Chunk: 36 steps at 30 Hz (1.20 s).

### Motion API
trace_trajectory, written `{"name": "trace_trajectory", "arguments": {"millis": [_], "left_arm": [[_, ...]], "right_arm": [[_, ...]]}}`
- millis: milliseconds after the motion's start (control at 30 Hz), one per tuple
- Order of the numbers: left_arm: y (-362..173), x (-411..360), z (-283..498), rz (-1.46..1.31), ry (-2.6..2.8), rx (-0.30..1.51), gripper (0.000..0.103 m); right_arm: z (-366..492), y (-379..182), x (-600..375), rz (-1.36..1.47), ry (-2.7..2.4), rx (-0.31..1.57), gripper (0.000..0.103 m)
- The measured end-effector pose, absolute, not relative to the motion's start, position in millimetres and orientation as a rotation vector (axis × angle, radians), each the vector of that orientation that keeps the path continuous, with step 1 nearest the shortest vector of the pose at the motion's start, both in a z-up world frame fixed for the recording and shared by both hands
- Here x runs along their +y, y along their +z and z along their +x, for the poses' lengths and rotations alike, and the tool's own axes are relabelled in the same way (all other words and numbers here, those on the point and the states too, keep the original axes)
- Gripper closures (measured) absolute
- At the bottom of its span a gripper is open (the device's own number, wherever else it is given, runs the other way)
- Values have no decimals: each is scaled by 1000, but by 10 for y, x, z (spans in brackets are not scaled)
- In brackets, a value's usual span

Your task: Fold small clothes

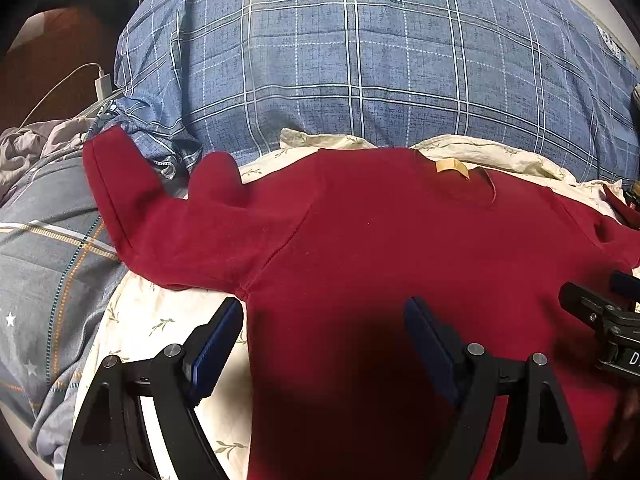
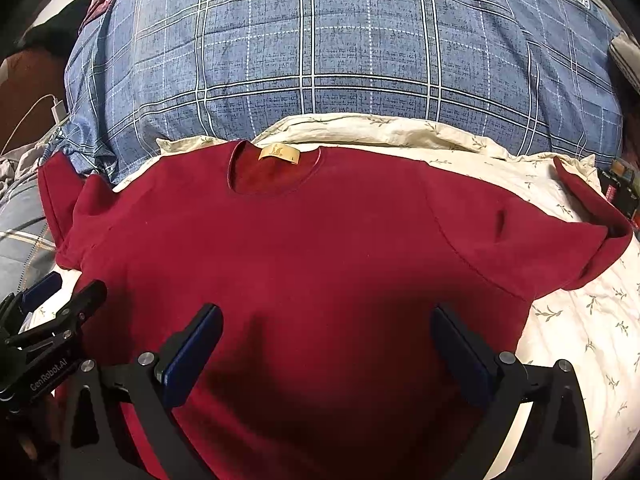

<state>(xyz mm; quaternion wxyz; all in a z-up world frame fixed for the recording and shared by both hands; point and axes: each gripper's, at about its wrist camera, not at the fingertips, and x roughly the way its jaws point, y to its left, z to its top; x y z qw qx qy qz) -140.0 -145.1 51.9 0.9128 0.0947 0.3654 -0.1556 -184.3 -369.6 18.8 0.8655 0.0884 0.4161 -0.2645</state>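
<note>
Red T-shirt [image 2: 304,248] spread flat, front up, on the cream leaf-print sheet [image 2: 580,320]. Collar points away toward the blue plaid quilt [image 2: 340,60]; body runs back toward both tongs. Left gripper [image 1: 324,344] and right gripper [image 2: 326,348] sit over the lower body, jaws wide apart, holding nothing.

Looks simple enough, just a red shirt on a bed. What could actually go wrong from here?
The red T-shirt lies on a soft, wrinkled floral sheet, so a tool might pinch sheet along with shirt. Its left sleeve is rumpled and hangs off the sheet toward the plaid quilt, so a fold could come out crooked. The left tool and right tool are open and close together; they might bump.
</note>
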Motion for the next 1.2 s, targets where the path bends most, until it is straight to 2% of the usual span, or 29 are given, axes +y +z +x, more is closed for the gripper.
{"name": "trace_trajectory", "arguments": {"millis": [1200], "left_arm": [[525,-1439,-1375,169,-320,763,20]], "right_arm": [[-1827,189,-3706,209,-536,865,0]]}}
